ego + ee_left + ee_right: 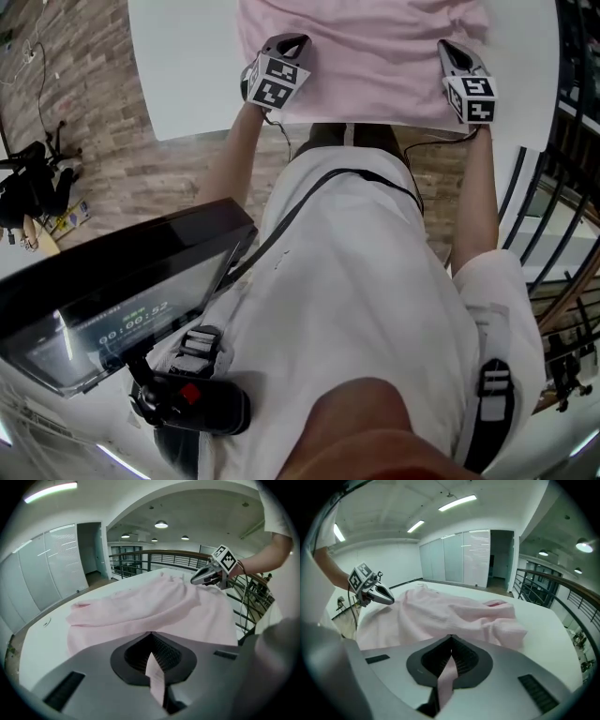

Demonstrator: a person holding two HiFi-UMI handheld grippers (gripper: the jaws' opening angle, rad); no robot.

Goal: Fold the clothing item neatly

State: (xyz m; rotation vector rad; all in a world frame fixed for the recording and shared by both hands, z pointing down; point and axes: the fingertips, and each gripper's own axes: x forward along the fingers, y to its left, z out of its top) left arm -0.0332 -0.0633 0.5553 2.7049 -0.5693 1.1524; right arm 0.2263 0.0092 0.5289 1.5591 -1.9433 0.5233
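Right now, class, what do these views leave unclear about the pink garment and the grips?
Far part of pink garment: cut off by head view's top edge.
Its type: bunched folds hide it in both gripper views.
Cloth pinched by left gripper and right gripper: mostly under each gripper's body.

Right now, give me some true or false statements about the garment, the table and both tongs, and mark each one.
1. The left tongs are shut on the garment's near edge. True.
2. The right tongs are open and hold nothing. False: they are shut on a strip of the pink cloth too.
3. The garment is blue. False: it is pink.
4. The garment lies on a white table. True.
5. The garment is already folded into a neat square. False: it lies spread and rumpled, with a sleeve out to one side.
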